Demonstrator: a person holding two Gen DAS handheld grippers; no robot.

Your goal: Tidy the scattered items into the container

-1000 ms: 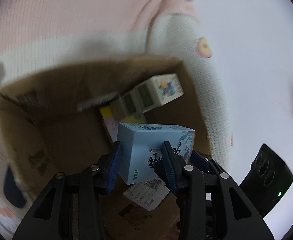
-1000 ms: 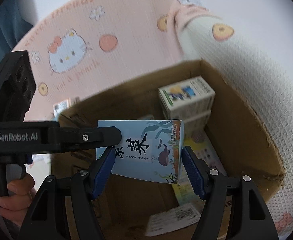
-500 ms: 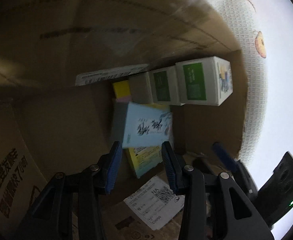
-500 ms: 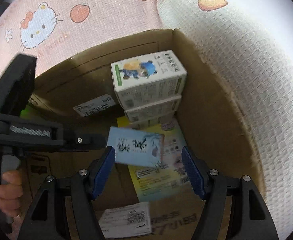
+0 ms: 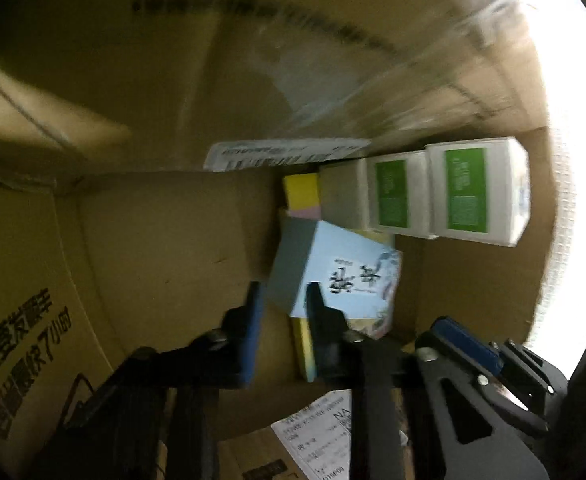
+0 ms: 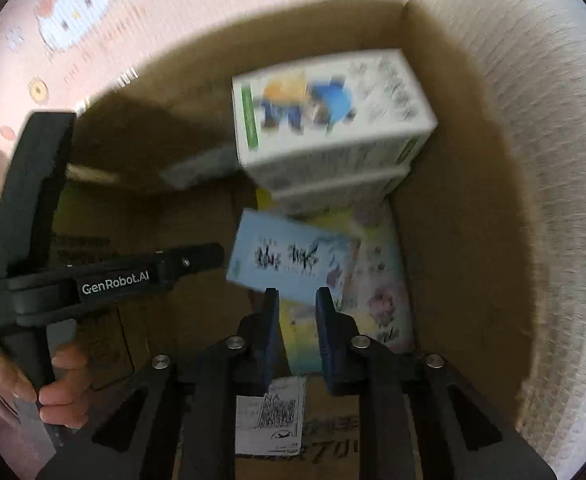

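A light blue box (image 5: 349, 276) with black characters lies on the floor of the cardboard box (image 5: 153, 240), on flat yellow packets (image 5: 305, 354); it also shows in the right wrist view (image 6: 289, 260). Two white-and-green boxes (image 5: 477, 190) are stacked by the carton's far wall, also seen in the right wrist view (image 6: 329, 112). My left gripper (image 5: 283, 300) is inside the carton, its jaws a narrow gap apart with nothing between them, just short of the blue box. My right gripper (image 6: 297, 304) hovers above it, jaws nearly closed, empty.
The carton wall (image 6: 453, 200) rises on the right. A white waffle blanket (image 6: 533, 160) and a pink Hello Kitty cloth (image 6: 73, 12) lie around it. A shipping label (image 6: 271, 420) sits on the carton floor. The left tool's body (image 6: 37, 216) crosses the right view.
The blue box left both grippers and dropped onto the packets in the carton. The right jaws closed from wide to narrow. Both grippers moved deeper into the carton.
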